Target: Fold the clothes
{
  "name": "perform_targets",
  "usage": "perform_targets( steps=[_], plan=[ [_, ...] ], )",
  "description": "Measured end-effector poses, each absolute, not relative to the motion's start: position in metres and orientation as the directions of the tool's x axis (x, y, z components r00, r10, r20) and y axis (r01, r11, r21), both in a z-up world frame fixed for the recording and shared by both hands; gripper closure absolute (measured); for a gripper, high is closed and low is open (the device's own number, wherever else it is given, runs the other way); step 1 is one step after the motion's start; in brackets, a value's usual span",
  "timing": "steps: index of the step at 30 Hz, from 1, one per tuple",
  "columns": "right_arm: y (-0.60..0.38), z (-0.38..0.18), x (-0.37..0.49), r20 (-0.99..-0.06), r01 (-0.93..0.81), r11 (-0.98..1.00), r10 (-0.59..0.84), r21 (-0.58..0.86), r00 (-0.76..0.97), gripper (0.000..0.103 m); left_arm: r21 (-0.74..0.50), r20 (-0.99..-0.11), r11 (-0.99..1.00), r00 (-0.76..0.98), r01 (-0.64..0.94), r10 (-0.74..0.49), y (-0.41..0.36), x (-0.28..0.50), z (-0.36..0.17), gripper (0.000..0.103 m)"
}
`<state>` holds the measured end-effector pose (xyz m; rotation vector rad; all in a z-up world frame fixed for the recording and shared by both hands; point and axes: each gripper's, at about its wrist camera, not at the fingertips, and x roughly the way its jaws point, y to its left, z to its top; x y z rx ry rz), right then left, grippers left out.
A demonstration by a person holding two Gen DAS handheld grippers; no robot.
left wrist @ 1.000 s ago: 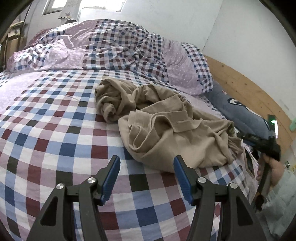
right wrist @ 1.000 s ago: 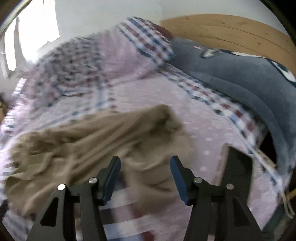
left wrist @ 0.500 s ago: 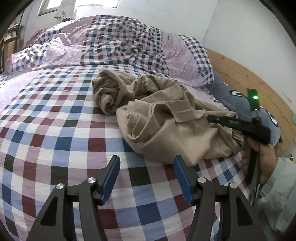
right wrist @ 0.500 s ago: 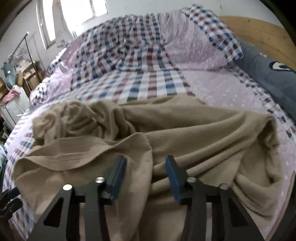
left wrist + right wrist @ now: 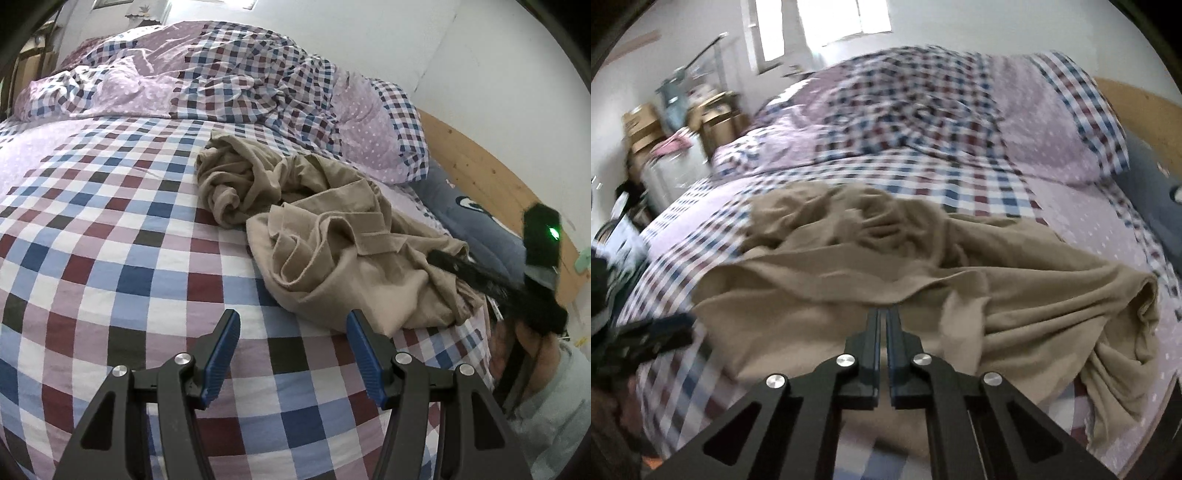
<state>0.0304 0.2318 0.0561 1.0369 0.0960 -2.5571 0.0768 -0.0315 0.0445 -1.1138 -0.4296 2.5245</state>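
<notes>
Currently my right gripper (image 5: 887, 314) pinches the crumpled beige garment (image 5: 332, 236), long axis upper-left to lower-right mid-frame; my left gripper (image 5: 291, 354) gapes empty. Checkered bedsheet (image 5: 110, 258), wooden headboard (image 5: 491, 184) right.

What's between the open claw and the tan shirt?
Only bare checked sheet lies between the left claw and the shirt, in the left wrist view.

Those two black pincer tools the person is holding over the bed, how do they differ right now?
The left gripper has its blue-padded jaws spread wide and holds nothing; the right gripper has its jaws pressed together on an edge of the beige garment. The left one hovers over the bare checked bedspread, short of the cloth; the right one is at the cloth. Both have black frames and blue pads.
</notes>
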Motion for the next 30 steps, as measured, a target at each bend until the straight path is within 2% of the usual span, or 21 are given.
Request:
perform_targets(
  steps=[4,7,8,9,11,13,15,21,23,24,25,26,30],
  plan=[
    [0.253,0.043,0.031,-0.7,0.288,-0.954,-0.262,0.083,-0.665,0.101,-0.399,-0.643,-0.895,-0.635,-0.2,0.429,-0.03,0.082,0.044,0.039],
    [0.282,0.036,0.016,-0.711,0.195,-0.968,-0.248,0.157,-0.658,0.094,-0.398,-0.644,-0.894,-0.631,-0.206,0.432,-0.028,0.086,0.042,0.039],
    [0.293,0.035,0.011,-0.707,0.165,-0.965,-0.26,0.202,-0.658,0.087,-0.4,-0.642,-0.892,-0.631,-0.21,0.436,-0.027,0.087,0.043,0.039],
    [0.301,0.036,0.007,-0.693,0.16,-0.955,-0.293,0.251,-0.659,0.074,-0.4,-0.637,-0.891,-0.633,-0.216,0.44,-0.026,0.087,0.045,0.039],
    [0.314,0.037,-0.001,-0.658,0.156,-0.925,-0.359,0.348,-0.662,0.059,-0.398,-0.627,-0.889,-0.64,-0.228,0.445,-0.024,0.087,0.048,0.039],
    [0.323,0.038,-0.009,-0.634,0.156,-0.899,-0.403,0.408,-0.66,0.056,-0.397,-0.623,-0.888,-0.641,-0.234,0.448,-0.023,0.086,0.049,0.039],
    [0.321,0.037,-0.021,-0.649,0.164,-0.901,-0.406,0.401,-0.644,0.054,-0.397,-0.626,-0.887,-0.637,-0.237,0.45,-0.022,0.085,0.048,0.039],
    [0.309,0.012,-0.055,-0.753,0.152,-0.933,-0.353,0.325,-0.556,0.054,-0.406,-0.646,-0.886,-0.616,-0.225,0.452,-0.023,0.08,0.041,0.039],
    [0.305,0.008,-0.06,-0.759,0.155,-0.937,-0.345,0.312,-0.552,0.054,-0.406,-0.647,-0.885,-0.613,-0.227,0.454,-0.023,0.079,0.041,0.039],
    [0.303,0.008,-0.061,-0.755,0.163,-0.937,-0.346,0.309,-0.556,0.061,-0.406,-0.648,-0.886,-0.612,-0.226,0.453,-0.024,0.078,0.04,0.039],
    [0.3,0.01,-0.059,-0.745,0.183,-0.932,-0.36,0.312,-0.561,0.073,-0.406,-0.649,-0.886,-0.612,-0.224,0.452,-0.024,0.078,0.04,0.039],
    [0.294,0.016,-0.056,-0.735,0.218,-0.93,-0.367,0.296,-0.57,0.1,-0.411,-0.649,-0.885,-0.61,-0.221,0.454,-0.025,0.078,0.039,0.039],
    [0.276,0.04,-0.034,-0.695,0.296,-0.916,-0.399,0.271,-0.598,0.101,-0.436,-0.642,-0.875,-0.608,-0.21,0.467,-0.029,0.077,0.04,0.039]
  ],
)
